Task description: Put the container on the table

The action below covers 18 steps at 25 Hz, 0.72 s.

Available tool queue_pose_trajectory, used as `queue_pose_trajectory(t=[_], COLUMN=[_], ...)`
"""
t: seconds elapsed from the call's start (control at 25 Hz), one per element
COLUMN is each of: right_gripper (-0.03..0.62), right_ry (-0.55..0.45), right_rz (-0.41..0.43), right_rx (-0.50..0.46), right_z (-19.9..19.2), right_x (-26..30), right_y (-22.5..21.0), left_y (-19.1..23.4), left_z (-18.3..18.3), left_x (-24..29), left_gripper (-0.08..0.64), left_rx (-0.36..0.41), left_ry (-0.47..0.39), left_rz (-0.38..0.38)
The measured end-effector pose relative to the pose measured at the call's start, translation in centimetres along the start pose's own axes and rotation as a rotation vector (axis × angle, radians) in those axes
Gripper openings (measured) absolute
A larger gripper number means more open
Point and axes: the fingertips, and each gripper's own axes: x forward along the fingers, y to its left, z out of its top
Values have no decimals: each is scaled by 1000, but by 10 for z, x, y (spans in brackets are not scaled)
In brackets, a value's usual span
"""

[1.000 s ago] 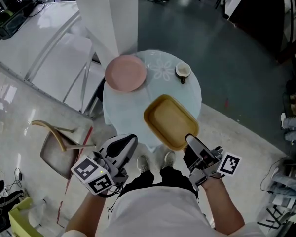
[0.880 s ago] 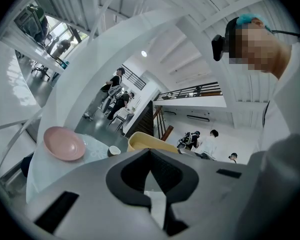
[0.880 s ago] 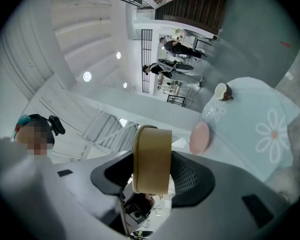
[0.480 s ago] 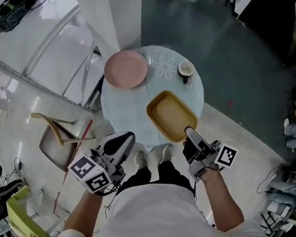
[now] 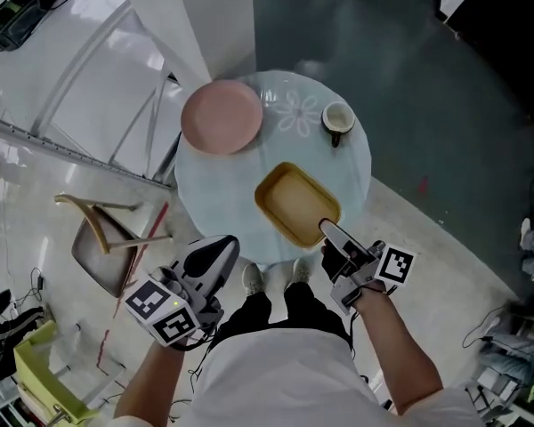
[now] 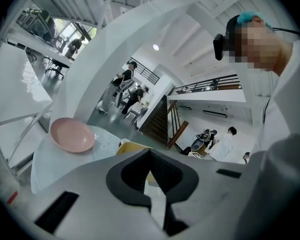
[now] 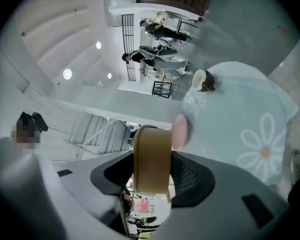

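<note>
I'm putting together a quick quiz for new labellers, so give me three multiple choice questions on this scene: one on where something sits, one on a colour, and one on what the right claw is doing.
1. Where on the table is the cup?
A. Right of the plate, near the far edge
B. Stacked on the plate
C. At the near edge, by the person

2. What colour is the plate?
A. Blue
B. Pink
C. Green

3. What is the right claw doing?
A. Open and empty
B. Closed on the cup
C. Closed on the rim of the tray

Answers: 1 A, the head view shows the cup right of the plate at the table's far side. 2 B, it looks pink in every view. 3 C, the right gripper view shows the tray's wall pinched in the claw.
</note>
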Motion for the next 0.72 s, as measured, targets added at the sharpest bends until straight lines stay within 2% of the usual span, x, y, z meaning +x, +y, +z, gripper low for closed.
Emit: queue_pose_trajectory(t=[0.24, 0.72], right_gripper=[238, 238], right_ry=[59, 155], right_rz=[-28, -58], right_rx=[17, 42], right_z=[6, 5], right_x=[18, 50], right_y=[-32, -77], left_y=[15, 36], left_z=[-14, -33], left_x=[21, 50], left_gripper=[21, 20], left_rx=[3, -35], left_ry=[43, 92], left_rz=[41, 68])
